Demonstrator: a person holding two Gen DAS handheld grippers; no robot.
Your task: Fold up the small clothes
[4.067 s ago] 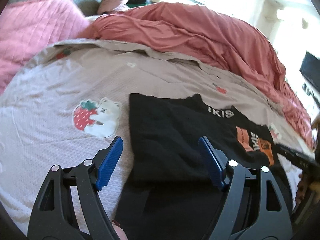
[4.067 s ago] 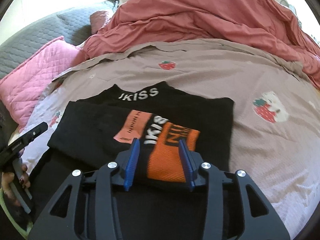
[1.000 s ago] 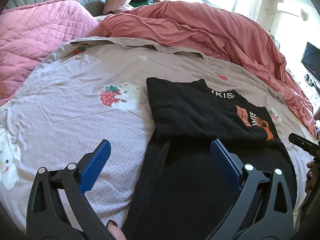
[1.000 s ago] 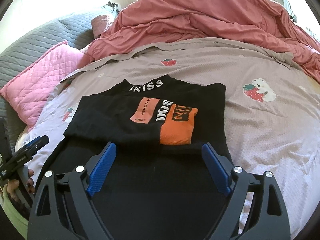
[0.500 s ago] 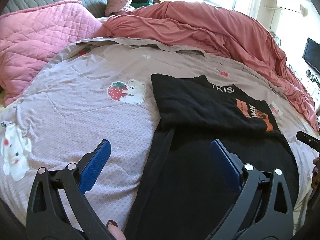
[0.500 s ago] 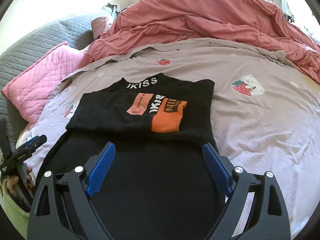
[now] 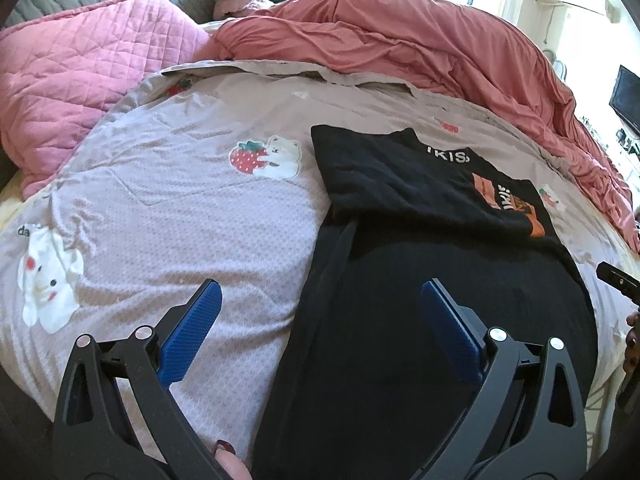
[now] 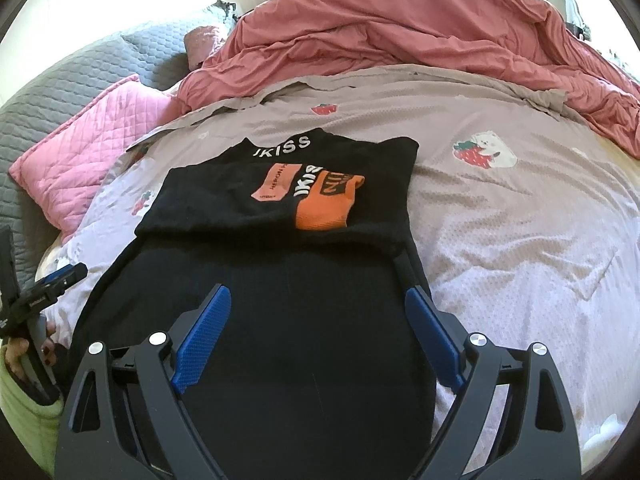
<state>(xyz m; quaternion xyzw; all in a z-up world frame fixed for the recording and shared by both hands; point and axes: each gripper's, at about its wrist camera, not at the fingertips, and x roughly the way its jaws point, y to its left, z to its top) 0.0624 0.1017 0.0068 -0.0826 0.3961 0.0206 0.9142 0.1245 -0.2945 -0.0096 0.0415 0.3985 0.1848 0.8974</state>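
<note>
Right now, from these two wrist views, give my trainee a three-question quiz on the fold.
1. True or false: the left gripper is shut on the black garment.
2. What colour is the patch on the folded-in sleeve?
3. The printed collar points: A) toward the red duvet; B) toward the grippers.

Key: 1 false, both the left and the right gripper are open and empty. 2 orange. 3 A.
</note>
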